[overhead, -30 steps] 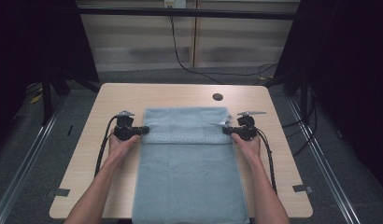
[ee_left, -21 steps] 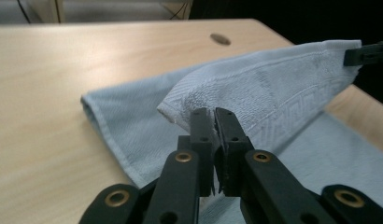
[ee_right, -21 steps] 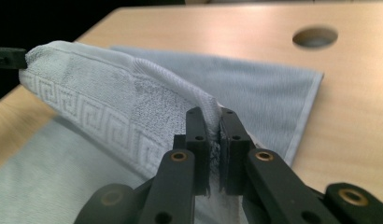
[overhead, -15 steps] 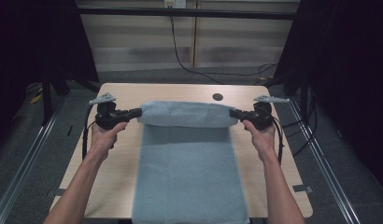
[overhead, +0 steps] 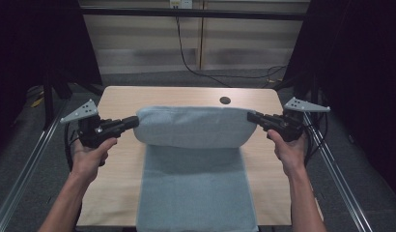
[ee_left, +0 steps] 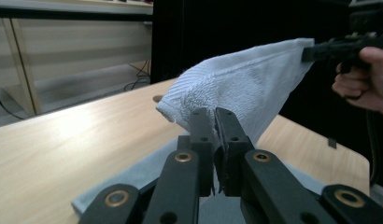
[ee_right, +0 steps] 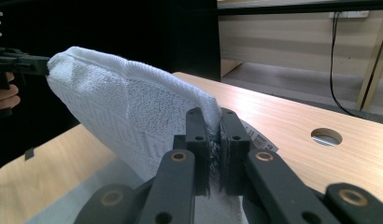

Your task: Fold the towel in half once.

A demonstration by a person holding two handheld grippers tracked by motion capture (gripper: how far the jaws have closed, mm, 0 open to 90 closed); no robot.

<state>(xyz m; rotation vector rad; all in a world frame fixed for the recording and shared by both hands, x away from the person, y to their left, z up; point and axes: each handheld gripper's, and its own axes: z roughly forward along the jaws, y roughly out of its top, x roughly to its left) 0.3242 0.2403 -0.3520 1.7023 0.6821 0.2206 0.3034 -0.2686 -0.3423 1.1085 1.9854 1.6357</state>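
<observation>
Gripping towel (overhead: 193, 126) edge, both tools

The pale blue terry towel (overhead: 193, 128) hung stretched by its far corners above the worktop (overhead: 123, 101), its near part lying flat there.

Left gripper (overhead: 132, 122): black body, two flat black jaws on jointed black arms. Brass-coloured rings sit at the pivots, seen along the bottom of the left gripper view. A light grey three-cornered plate with small holes is mounted on top, at the left of the high view. A black cable trails from the body.

Right gripper (overhead: 252, 117): same black build, same grey plate at the right of the high view, black cable looping behind. Brass-coloured pivot rings at the bottom of the right gripper view.

Left hand (overhead: 90, 153) and right hand (overhead: 289, 151): no gloves. Forearms bare, no sleeves in frame.
</observation>
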